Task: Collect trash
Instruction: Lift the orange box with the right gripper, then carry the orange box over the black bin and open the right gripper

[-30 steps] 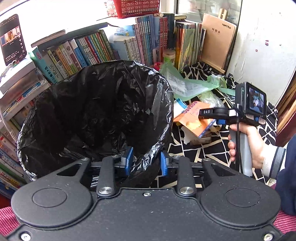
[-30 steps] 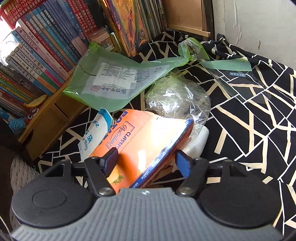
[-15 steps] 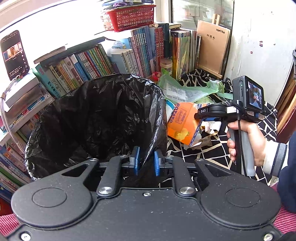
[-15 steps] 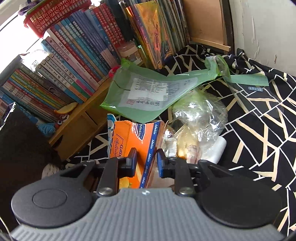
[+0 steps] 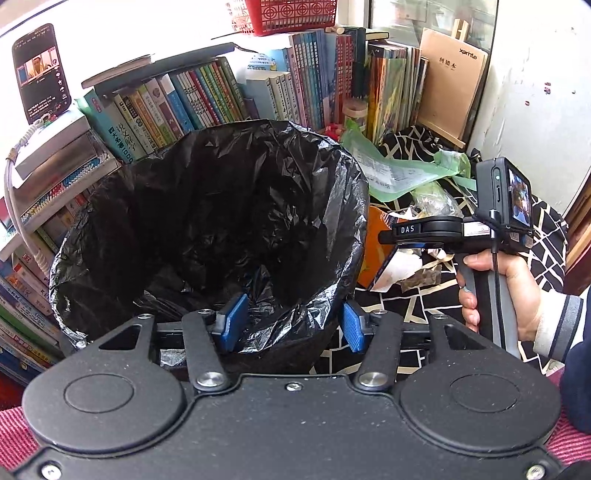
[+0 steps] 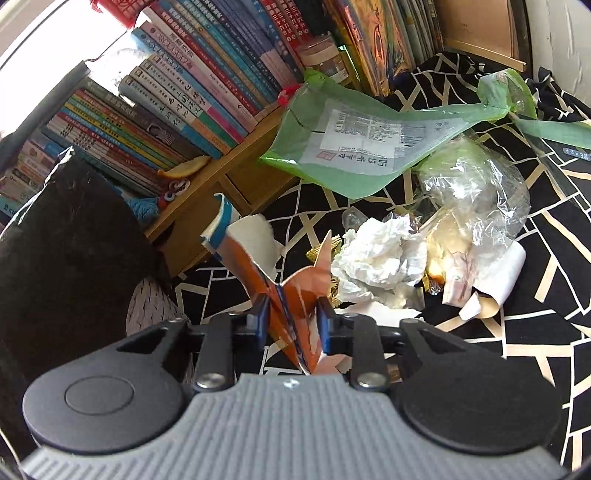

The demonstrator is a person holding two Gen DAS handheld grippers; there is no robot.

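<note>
Two hand-held grippers: right clamps orange carton; left opening astride bin-liner rim.

You have rows of books on a wooden shelf. Above the books sits a red basket; left of them a lit phone stands; right of them a brown notebook leans.

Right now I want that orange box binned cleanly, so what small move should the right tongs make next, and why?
Probably lift a little and carry the orange box sideways toward the black bin bag. The right tongs are shut on the crumpled box, and the bag's mouth gapes just beside it. The left tongs are opening, their pads apart around the bag's near rim.
</note>
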